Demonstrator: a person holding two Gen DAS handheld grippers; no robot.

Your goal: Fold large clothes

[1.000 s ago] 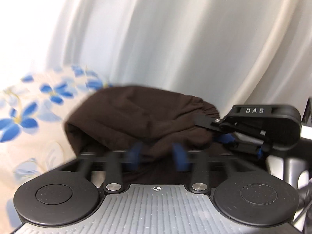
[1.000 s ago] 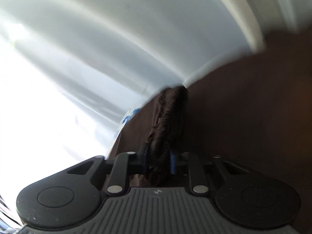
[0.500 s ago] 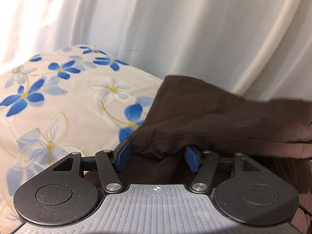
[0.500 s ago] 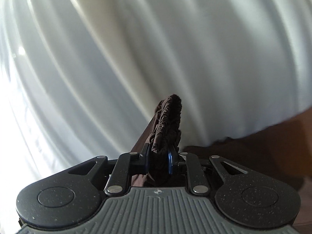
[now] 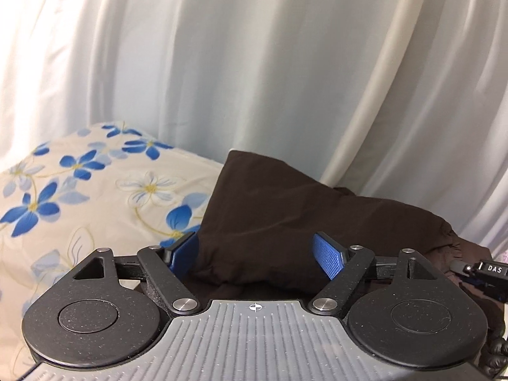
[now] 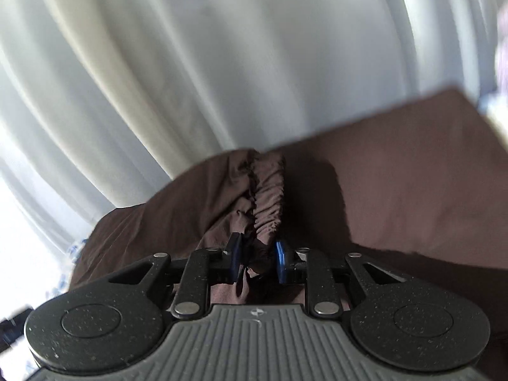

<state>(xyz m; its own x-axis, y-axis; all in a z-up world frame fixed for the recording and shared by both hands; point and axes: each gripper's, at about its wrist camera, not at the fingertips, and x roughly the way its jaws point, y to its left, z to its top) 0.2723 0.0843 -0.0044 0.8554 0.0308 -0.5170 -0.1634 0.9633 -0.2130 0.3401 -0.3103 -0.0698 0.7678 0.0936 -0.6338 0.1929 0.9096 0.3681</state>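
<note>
Closest to me, the left gripper [image 5: 255, 255] stands wide, its jaws having just been opening; the folded corner of the dark brown garment [image 5: 285, 209] lies between the blue pads [image 5: 328, 258] but neither pad presses on it, so I take that end as released. The right gripper [image 6: 257, 262] stands narrow, and its jaws have eased apart slightly, yet the gathered elastic waistband [image 6: 268, 200] is bunched between the pads and looks pinched (a firm hold or a loosening one, I cannot say).

The garment rests doubled over on the bed, on a floral sheet [image 5: 95, 197] of blue and white blossoms. One fold seems laid down; letting go on the right, smoothing, and probably a further fold remain, judging by the bulk.

Behind it all hangs a white curtain [image 5: 254, 63].

I count one garment, two grippers, one sheet, one curtain.
</note>
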